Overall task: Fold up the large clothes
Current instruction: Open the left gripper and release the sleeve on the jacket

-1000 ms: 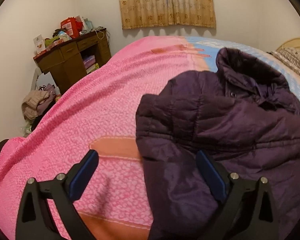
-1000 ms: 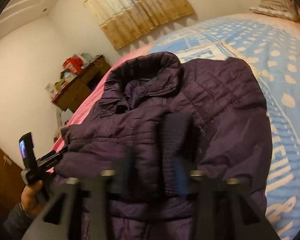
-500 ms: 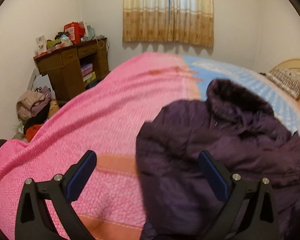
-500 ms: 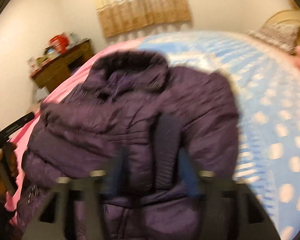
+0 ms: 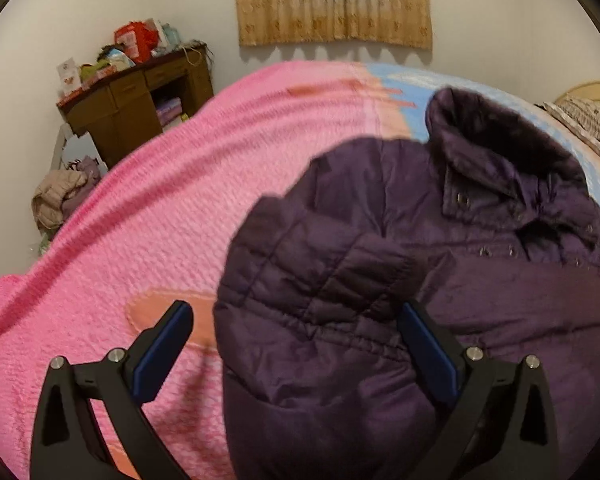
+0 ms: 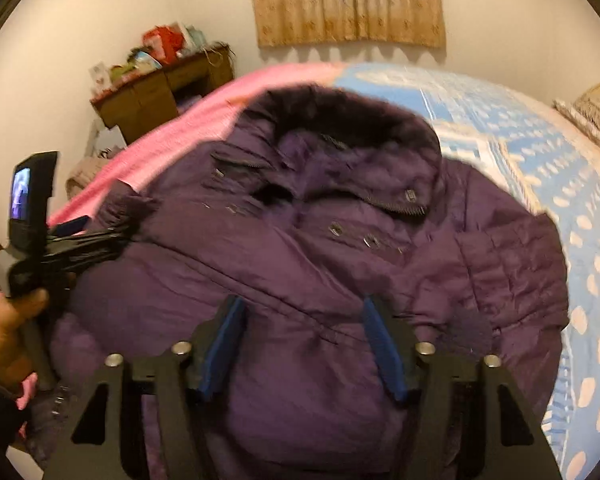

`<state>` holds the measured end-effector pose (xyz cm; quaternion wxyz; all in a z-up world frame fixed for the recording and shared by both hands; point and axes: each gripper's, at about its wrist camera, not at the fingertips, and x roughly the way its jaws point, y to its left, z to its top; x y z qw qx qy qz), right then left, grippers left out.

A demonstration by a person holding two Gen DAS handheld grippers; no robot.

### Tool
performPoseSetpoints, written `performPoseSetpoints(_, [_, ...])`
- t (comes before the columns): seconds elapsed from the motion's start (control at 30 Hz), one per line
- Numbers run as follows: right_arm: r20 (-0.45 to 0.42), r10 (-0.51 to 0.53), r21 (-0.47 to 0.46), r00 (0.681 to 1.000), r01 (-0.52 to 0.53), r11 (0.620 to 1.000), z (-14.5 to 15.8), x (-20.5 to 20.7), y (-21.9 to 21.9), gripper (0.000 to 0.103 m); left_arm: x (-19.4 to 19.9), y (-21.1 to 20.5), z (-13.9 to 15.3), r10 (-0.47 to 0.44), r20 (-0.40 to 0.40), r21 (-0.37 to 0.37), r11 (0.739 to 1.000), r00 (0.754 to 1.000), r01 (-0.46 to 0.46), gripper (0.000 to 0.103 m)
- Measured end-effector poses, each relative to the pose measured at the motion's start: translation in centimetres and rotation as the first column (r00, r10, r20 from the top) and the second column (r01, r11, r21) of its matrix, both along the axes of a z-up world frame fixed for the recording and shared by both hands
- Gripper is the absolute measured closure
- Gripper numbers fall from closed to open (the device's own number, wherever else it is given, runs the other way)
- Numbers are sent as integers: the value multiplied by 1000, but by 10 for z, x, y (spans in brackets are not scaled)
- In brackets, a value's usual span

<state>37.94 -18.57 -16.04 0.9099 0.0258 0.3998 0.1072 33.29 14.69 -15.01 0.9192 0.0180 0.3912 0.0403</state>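
Nearest the jacket's hem, the right claw (image 6: 302, 346) hung over the quilted front with its jaws part open and closing; fabric lay beneath them but nothing was pinched. The left claw (image 5: 296, 350) stood wide open over the jacket's left edge, holding nothing, one finger above the pink blanket (image 5: 148, 208) and the other above the folded sleeve.

The risk, as I judged it, was a shallow bite: slick padded fabric could slip from the pads, or a claw might catch only the top layer, so the fold would drag crooked and the tucked sleeves spill out.

The purple puffer jacket (image 6: 320, 248) lay face up on the bed, straddling the seam between the pink blanket and the blue dotted cover (image 6: 560, 184), sleeves folded across the chest, snaps showing, dark collar (image 6: 340, 114) farthest away.
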Motion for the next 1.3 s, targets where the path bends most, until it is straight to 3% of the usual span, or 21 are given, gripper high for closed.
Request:
performPoseSetpoints(0.13, [24,18,-4,1000,-18,1000,-11,-4,-1,43,2,1,-8,-1,-41,-35,999,999,-1,0])
performPoseSetpoints(0.33, [0,12,-68,1000,-12,998,-17,2,9,42,5,-6,-16,-1,-87,-2,1000,996,1,0])
performPoseSetpoints(0.47, [-8,11,-66,1000,-12,998,-18,3,8,42,7,-1,-19,-10,-115,-58,998,993,3,0])
performPoseSetpoints(1.17, [-4,13,-78,1000,-13,997,-19,3,12,42,7,3,-18,-8,-108,-67,998,994,1,0])
performPoseSetpoints(1.3, [0,37,-41,999,-37,998,-13,1,7,39,-6,5,-2,-16,-76,-41,999,997,13,0])
